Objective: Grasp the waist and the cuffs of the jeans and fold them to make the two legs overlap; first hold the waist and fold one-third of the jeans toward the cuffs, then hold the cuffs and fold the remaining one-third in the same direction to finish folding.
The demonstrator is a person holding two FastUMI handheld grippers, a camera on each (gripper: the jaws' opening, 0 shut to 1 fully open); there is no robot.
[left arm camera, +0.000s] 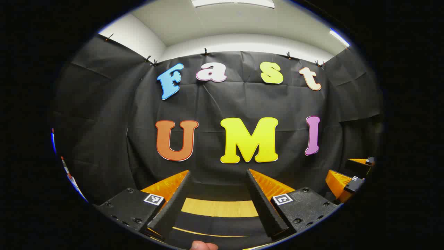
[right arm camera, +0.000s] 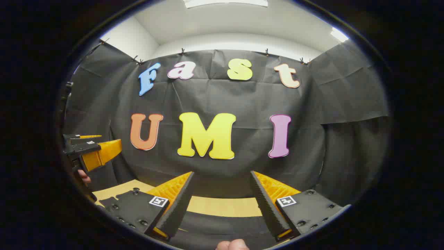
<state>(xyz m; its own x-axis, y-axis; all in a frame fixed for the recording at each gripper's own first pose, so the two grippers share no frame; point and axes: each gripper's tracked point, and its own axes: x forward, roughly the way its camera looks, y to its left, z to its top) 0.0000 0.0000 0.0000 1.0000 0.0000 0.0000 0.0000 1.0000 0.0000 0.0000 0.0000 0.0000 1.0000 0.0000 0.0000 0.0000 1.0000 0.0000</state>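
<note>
Left gripper view looks level at the booth wall (left arm camera: 242,104), with the left gripper (left arm camera: 218,173) held up off the table (left arm camera: 218,207), its two fingers (left arm camera: 173,205) spread wide and nothing between them. A dark strip (left arm camera: 222,227) lies on the table below the fingers; whether it is the jeans cannot be told. A fingertip (left arm camera: 203,246) of the holding hand shows at the bottom edge. At the right edge sits the right gripper (left arm camera: 350,175), raised to about the same height. Right gripper view gives a matching pose: the right gripper (right arm camera: 222,175) points straight at the wall, jaws wide apart and empty, above the table. The left gripper (right arm camera: 93,149) sits at the left edge, a hand (right arm camera: 83,176) under it.
</note>
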